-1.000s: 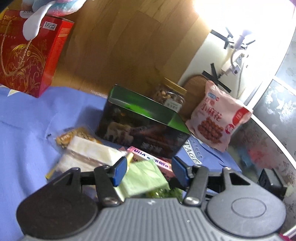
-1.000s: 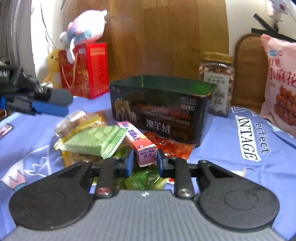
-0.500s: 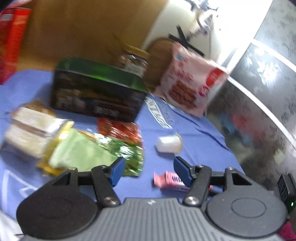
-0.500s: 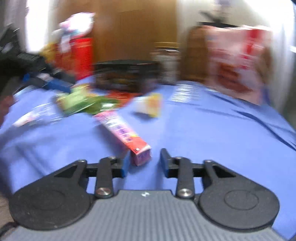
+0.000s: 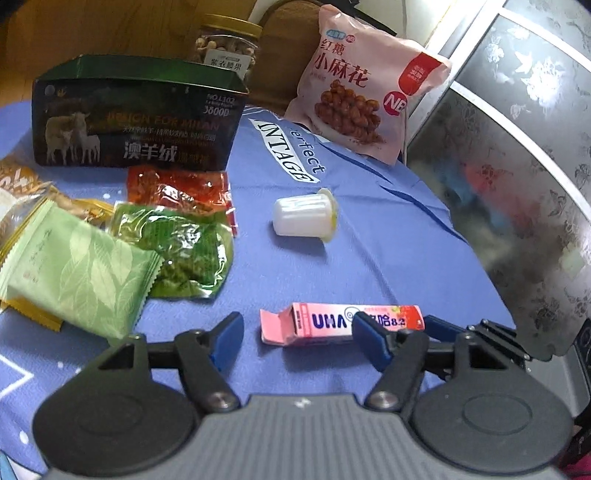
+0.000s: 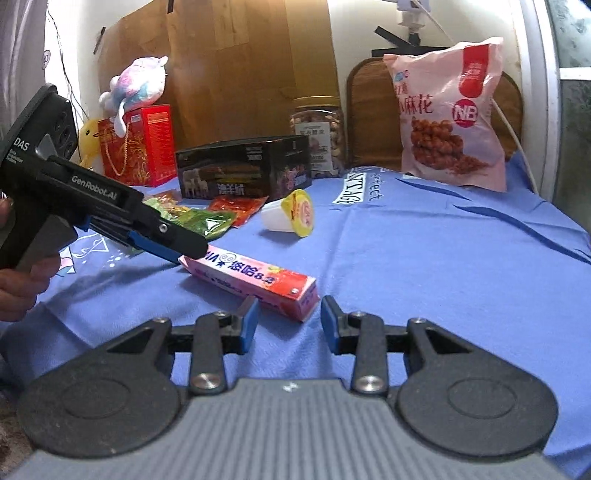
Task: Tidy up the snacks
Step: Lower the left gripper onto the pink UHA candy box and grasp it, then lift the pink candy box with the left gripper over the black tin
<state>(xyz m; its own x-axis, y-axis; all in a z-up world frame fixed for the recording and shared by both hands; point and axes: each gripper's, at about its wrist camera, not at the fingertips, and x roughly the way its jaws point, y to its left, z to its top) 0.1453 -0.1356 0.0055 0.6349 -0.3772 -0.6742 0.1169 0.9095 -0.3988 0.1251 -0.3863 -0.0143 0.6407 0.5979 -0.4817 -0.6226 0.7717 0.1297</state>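
The pink box [image 6: 255, 282] lies on the blue cloth [image 6: 424, 266] at frame centre. Both the left gripper [image 5: 297, 341] and right gripper [image 6: 288, 323] are spread, grasping nothing. A jelly cup [image 5: 304, 216] lies above centre.

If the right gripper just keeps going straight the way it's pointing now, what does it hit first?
Most likely the pink candy box: its near end lies on the blue cloth just ahead of the open right gripper, slightly left of centre. Past it lies the jelly cup, though depth is hard to judge.

Blue printed cloth [image 6: 424, 251] covers the counter; far behind, a brown wooden panel [image 6: 240, 62] and white wall [image 6: 362, 29]; at right, patterned frosted glass [image 5: 517, 122].
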